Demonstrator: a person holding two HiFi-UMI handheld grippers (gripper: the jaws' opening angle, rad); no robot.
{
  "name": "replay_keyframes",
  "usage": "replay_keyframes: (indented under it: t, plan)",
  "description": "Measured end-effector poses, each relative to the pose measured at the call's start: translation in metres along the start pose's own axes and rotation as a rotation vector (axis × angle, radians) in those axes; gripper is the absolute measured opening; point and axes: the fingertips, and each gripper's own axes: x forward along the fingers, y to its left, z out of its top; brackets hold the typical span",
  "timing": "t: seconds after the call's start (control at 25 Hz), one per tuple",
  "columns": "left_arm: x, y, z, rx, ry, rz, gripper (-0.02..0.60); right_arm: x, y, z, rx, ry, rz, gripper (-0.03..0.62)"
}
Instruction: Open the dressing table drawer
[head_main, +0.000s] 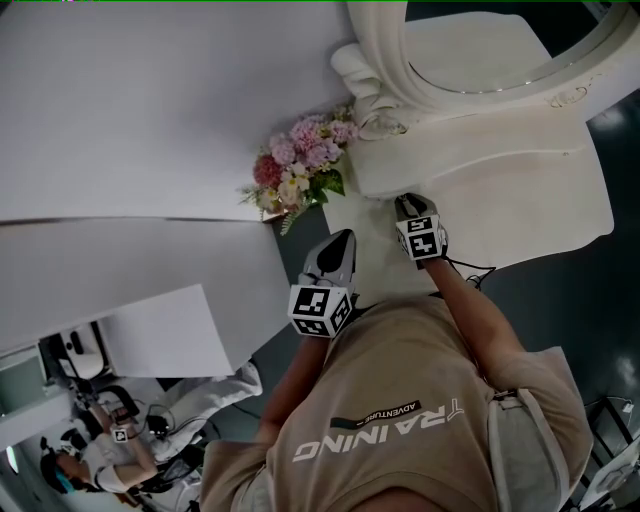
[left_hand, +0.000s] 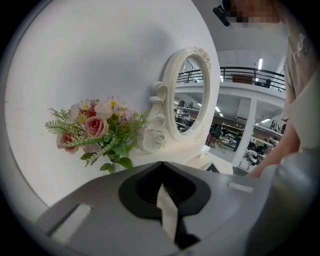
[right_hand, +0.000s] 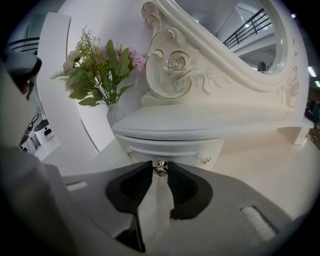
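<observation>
The white dressing table (head_main: 530, 190) stands against a white wall, and its drawer (right_hand: 172, 149) sits in the low raised part below the mirror (head_main: 495, 45). The right gripper (head_main: 406, 204) is directly in front of this drawer. Its two dark jaws are pressed from both sides on the small knob (right_hand: 160, 168) in the middle of the drawer front. The drawer front lies flush with its frame. The left gripper (left_hand: 161, 166) is held further back from the table, on the side of the flowers (head_main: 300, 170); its jaws are pressed together and nothing is between them.

The beige shirt (head_main: 400, 400) of the person carries the white word "TRAINING" and, in a dark bar, the smaller word "ADVENTURE".

The table surface is smooth and a little glossy. The mirror is oval, in a thick cream frame with carved scrolls and a carved rose (right_hand: 176, 62) with thin gold lines. The drawer front is curved, with a raised border and small metal ornaments at its corners. The flowers are pink, red and cream with green leaves. The knob is round, shiny and silver coloured.
</observation>
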Motion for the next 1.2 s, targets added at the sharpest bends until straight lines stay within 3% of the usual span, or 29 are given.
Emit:
replay_keyframes:
  t: [1.2]
  plan:
    - [-0.025, -0.011, -0.009, -0.032, -0.024, 0.037, 0.018, -0.031, 0.007, -0.032, -0.019, 0.029, 0.004, 0.1]
